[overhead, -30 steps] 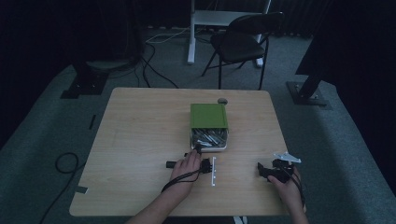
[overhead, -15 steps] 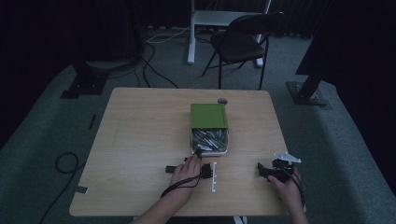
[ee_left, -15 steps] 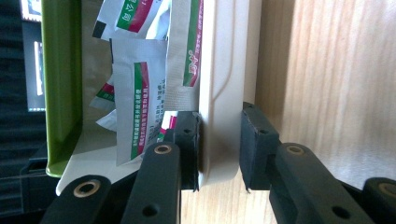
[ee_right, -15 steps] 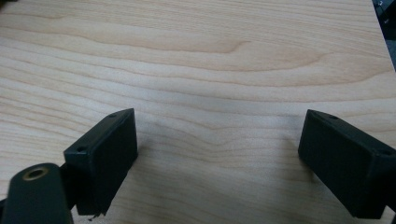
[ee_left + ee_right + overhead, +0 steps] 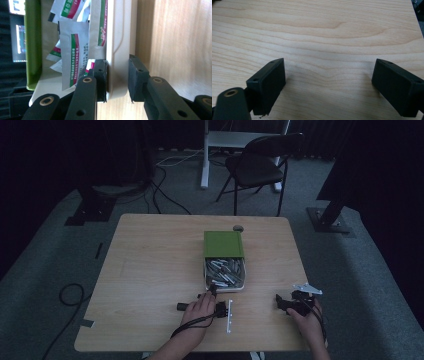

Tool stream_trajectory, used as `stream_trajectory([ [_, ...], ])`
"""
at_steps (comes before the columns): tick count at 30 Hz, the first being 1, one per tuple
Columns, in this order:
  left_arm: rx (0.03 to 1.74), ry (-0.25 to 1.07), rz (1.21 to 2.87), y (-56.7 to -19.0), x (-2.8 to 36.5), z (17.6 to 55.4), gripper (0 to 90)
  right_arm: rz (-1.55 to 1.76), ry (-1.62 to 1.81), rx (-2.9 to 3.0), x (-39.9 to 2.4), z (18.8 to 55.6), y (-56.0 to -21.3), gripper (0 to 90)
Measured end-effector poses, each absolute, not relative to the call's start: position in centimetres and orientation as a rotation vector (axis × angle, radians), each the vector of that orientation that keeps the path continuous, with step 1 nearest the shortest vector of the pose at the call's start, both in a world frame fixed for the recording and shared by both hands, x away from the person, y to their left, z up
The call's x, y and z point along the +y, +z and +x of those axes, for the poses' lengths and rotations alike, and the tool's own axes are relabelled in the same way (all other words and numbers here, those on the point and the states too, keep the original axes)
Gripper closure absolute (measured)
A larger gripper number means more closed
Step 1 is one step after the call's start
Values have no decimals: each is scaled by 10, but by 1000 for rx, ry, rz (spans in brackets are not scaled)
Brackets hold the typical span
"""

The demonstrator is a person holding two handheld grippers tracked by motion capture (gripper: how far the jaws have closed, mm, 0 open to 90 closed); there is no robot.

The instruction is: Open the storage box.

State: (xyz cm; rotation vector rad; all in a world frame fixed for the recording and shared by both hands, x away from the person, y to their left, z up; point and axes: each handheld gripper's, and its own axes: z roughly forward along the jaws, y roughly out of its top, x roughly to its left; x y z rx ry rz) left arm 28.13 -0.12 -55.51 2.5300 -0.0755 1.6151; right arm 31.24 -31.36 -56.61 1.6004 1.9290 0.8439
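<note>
A white tray (image 5: 241, 287) full of small sachets (image 5: 225, 270) sticks out from under a green cover (image 5: 223, 244) in the middle of the wooden table (image 5: 150, 270). My left gripper (image 5: 212, 294) is at the tray's near edge, turned on its side. In the left gripper view the left gripper (image 5: 117, 75) is shut on the tray's white wall (image 5: 117, 37), one pad inside among the red-and-green printed sachets (image 5: 73, 55), the other outside. My right gripper (image 5: 285, 304) rests near the table's front right; its jaws (image 5: 328, 85) stand wide open over bare wood.
A small grey round thing (image 5: 238, 228) lies just behind the green cover. A folding chair (image 5: 260, 165) and a white stand (image 5: 210, 150) are beyond the table's far edge. Cables (image 5: 70, 295) lie on the floor at the left.
My left hand has drawn back toward the near edge, and the white tray has slid further out from under the green cover. The right hand has kept still.
</note>
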Motion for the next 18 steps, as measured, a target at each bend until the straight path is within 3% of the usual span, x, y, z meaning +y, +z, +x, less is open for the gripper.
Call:
stream_trajectory([
  [18,-105,1588,2534,-554,1,257,726,1601,844,1929,-314,312,-566,113],
])
